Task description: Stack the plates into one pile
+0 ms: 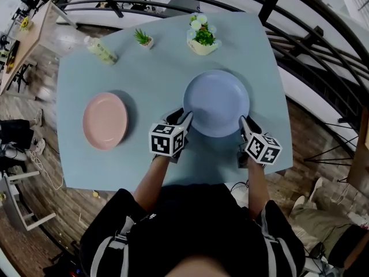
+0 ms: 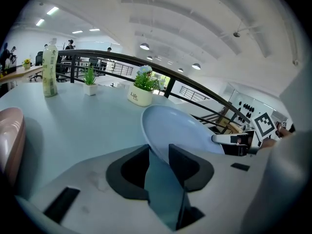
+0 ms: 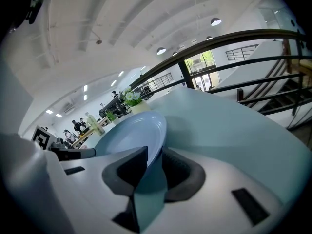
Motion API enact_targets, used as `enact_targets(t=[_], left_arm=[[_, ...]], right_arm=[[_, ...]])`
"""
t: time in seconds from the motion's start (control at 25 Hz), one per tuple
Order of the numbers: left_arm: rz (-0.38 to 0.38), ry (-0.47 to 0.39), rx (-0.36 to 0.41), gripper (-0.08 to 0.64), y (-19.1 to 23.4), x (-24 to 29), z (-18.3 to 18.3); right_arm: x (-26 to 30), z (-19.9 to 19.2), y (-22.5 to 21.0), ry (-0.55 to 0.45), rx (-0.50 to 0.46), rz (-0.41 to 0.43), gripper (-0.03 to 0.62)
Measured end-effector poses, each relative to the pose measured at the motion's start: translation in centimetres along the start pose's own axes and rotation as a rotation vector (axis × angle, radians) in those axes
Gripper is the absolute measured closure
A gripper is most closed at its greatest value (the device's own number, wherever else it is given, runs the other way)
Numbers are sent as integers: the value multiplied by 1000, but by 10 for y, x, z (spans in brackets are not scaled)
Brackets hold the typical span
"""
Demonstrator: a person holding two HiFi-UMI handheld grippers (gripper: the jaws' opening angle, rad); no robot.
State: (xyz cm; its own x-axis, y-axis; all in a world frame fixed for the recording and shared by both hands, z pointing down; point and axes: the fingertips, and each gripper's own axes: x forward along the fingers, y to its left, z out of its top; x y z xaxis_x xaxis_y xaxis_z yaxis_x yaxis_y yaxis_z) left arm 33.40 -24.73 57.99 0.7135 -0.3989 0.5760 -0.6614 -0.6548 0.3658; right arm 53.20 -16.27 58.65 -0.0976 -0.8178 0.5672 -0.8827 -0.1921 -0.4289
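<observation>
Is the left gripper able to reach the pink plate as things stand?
Probably not at once: the left gripper is shut on the rim of the blue plate. Nothing stands between it and the pink plate, so the way itself looks free.

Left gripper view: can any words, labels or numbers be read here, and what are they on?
"Life" on the white flower pot; anything smaller under it is too blurred.
The bottle has a label too blurred to read.
The square marker shows a pattern, no words.
</observation>
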Motion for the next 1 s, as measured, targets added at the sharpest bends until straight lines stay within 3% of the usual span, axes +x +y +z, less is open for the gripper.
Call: enact_targets(t=[0.44, 1.0], left_arm=[[19, -51, -3, 431, 33, -56, 0], [137, -121, -82, 431, 104, -145, -14]], right_arm=[[5, -11, 58, -10, -24, 42, 500], [36, -31, 163, 45, -106, 164, 502]])
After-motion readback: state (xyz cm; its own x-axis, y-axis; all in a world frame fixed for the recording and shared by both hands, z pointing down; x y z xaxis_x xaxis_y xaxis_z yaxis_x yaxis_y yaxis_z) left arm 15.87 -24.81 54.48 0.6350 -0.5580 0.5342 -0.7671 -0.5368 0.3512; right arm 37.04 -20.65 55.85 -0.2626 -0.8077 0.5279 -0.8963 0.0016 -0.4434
